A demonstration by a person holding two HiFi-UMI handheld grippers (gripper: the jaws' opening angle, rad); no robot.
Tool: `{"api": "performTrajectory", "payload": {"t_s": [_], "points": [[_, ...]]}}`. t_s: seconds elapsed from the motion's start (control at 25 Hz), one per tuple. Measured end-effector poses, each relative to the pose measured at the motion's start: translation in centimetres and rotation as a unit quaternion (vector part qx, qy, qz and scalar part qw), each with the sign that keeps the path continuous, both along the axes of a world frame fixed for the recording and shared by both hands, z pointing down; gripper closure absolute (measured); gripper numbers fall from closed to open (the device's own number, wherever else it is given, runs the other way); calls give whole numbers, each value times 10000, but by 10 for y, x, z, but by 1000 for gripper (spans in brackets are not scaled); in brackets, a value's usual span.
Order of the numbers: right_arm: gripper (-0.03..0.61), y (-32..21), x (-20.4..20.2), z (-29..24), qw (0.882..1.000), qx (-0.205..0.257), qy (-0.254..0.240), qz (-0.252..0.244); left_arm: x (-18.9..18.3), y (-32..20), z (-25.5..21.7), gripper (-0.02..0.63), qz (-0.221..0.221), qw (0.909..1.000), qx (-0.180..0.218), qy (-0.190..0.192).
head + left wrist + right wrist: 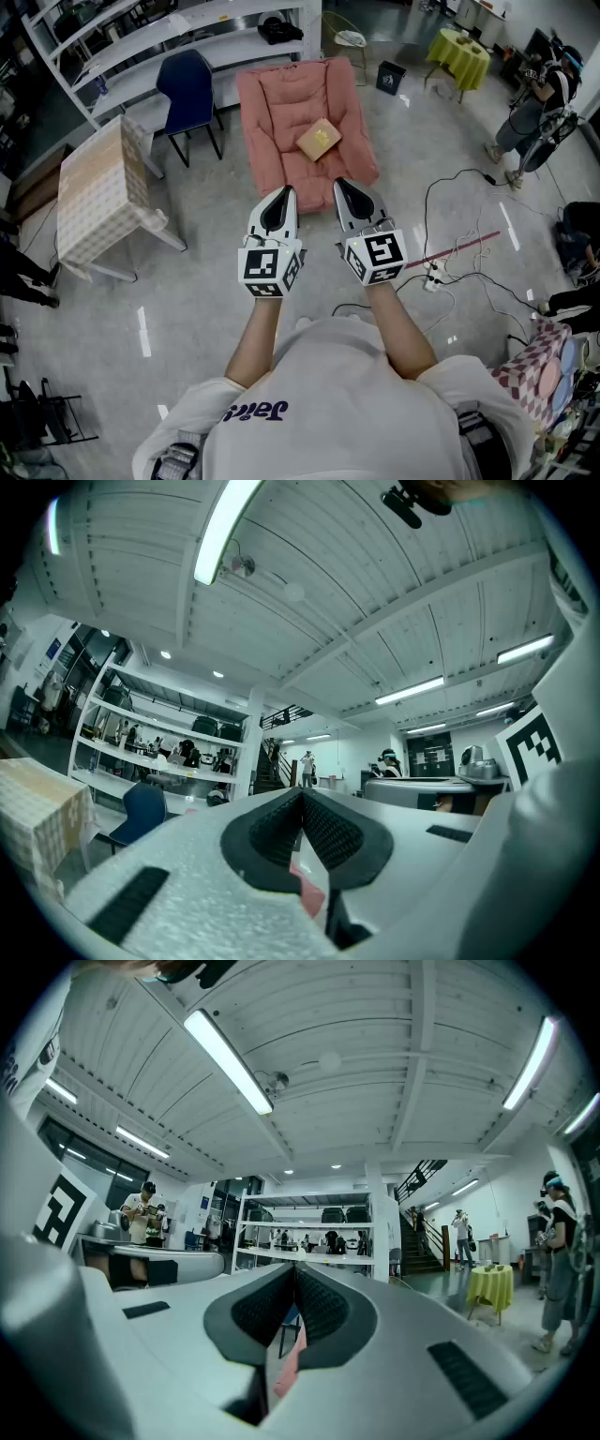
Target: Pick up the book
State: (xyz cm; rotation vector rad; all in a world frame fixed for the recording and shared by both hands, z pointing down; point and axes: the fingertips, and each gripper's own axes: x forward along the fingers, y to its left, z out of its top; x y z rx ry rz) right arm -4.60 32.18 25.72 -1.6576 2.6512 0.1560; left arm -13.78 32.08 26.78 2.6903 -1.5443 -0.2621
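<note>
The book, tan and square, lies on the seat of a pink padded lounge chair on the floor ahead of me. My left gripper and right gripper are held side by side in front of my chest, pointing at the chair, well short of the book. Both are shut with nothing between the pads. In the left gripper view the left gripper has its pads meeting at the tip. In the right gripper view the right gripper shows the same, with a sliver of the pink chair below.
A blue chair and a table with a checked cloth stand left of the lounge chair, white shelves behind. Cables and a power strip lie on the floor at right. A yellow-draped table and a person are far right.
</note>
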Motion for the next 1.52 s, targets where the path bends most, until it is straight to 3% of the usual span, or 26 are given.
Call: {"api": "performTrajectory", "payload": {"t_s": [0.24, 0.4, 0.6, 0.84, 1.2, 1.32, 1.44, 1.52], "points": [[565, 5, -12, 27, 9994, -330, -56, 94, -17, -1, 20, 598, 25, 9998, -156, 120], [565, 2, 6, 56, 9960, -809, -248, 273, -7, -3, 46, 598, 125, 9984, -514, 216], [565, -28, 21, 70, 9938, -972, -468, 252, 8, -24, 65, 598, 118, 9971, -750, 42], [565, -105, 25, 82, 9922, -1010, -722, -139, 18, -98, 79, 598, -132, 9959, -891, -98], [565, -254, 73, 77, 9883, -1177, -784, -577, 67, -239, 69, 598, -424, 9951, -849, -279], [565, -288, 89, 76, 9873, -1231, -653, -764, 85, -274, 67, 598, -469, 9948, -848, -308], [565, -309, 99, 75, 9869, -1196, -216, -1058, 102, -305, 61, 598, -489, 9948, -785, -418], [565, -323, 121, 71, 9900, -1060, -155, -919, 108, -319, 55, 598, -595, 9947, -716, -438]]}}
